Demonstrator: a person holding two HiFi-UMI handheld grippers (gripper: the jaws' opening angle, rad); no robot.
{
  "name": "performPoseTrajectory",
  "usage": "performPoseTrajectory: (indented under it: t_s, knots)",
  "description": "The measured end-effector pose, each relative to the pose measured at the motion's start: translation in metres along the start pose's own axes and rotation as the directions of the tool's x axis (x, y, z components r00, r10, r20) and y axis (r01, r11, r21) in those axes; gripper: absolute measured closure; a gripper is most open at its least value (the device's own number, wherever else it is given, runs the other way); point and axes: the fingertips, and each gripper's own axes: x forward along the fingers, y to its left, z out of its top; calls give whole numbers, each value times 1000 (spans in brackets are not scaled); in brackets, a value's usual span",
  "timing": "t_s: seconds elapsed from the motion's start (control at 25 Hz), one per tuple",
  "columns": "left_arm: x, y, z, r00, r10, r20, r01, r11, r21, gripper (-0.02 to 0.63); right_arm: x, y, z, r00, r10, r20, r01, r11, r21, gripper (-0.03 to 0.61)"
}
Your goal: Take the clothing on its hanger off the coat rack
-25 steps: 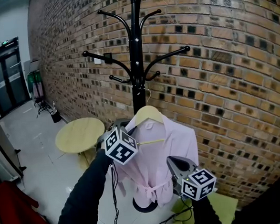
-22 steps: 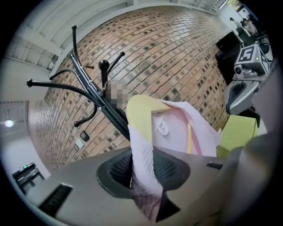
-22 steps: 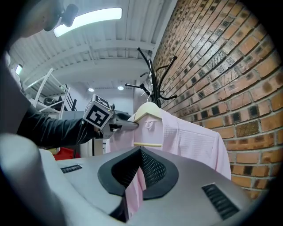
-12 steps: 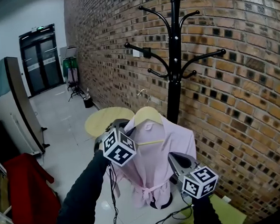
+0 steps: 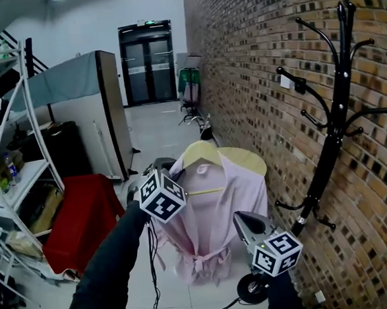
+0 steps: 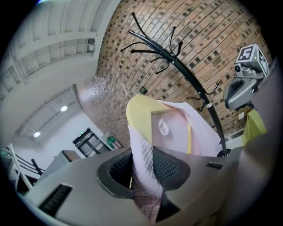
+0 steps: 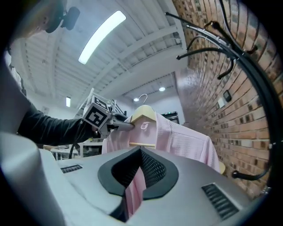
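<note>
Red cloth [image 5: 79,221] lies left of the pink robe [image 5: 211,215], coat rack [image 5: 332,147] right.

Dim indoor light from a ceiling strip light [image 7: 102,30]; fisheye-warped edges.

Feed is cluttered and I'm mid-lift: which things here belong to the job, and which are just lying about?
Job: pink robe, wooden hanger, coat rack, left gripper and right gripper, both clamped on the robe.
Lying about: round table, red cloth, metal shelving, double doors.
</note>
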Motion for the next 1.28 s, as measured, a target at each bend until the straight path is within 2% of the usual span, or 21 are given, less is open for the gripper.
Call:
performPoseTrajectory:
  t_s: [0.16, 0.4, 0.52, 0.76, 0.88, 1.12, 1.28]
  knots:
    - [-16, 72, -68, 988, 110, -108, -113, 993, -26, 491, 80, 37, -11, 990, 143, -8, -143, 990, 16, 600]
    - [-26, 204, -203, 952, 213, -219, -236, 968, -84, 492, 242, 117, -25, 957, 289, -34, -290, 957, -13, 600]
    - [-28, 264, -271, 925, 262, -273, -289, 955, -62, 492, 321, 154, -34, 939, 341, -51, -342, 939, -21, 600]
    - [-27, 372, -392, 896, 301, -327, -334, 941, -49, 492, 466, 229, -52, 911, 409, -53, -410, 912, -9, 600]
    - [-29, 423, -437, 874, 331, -355, -369, 928, -43, 494, 528, 260, -55, 891, 452, -47, -453, 892, -1, 600]
    - [-31, 520, -504, 821, 405, -403, -455, 890, -32, 494, 639, 302, -58, 839, 544, -25, -544, 839, 7, 600]
    - [-31, 597, -544, 760, 470, -449, -532, 846, -16, 494, 725, 324, -59, 781, 624, 7, -624, 781, 15, 600]
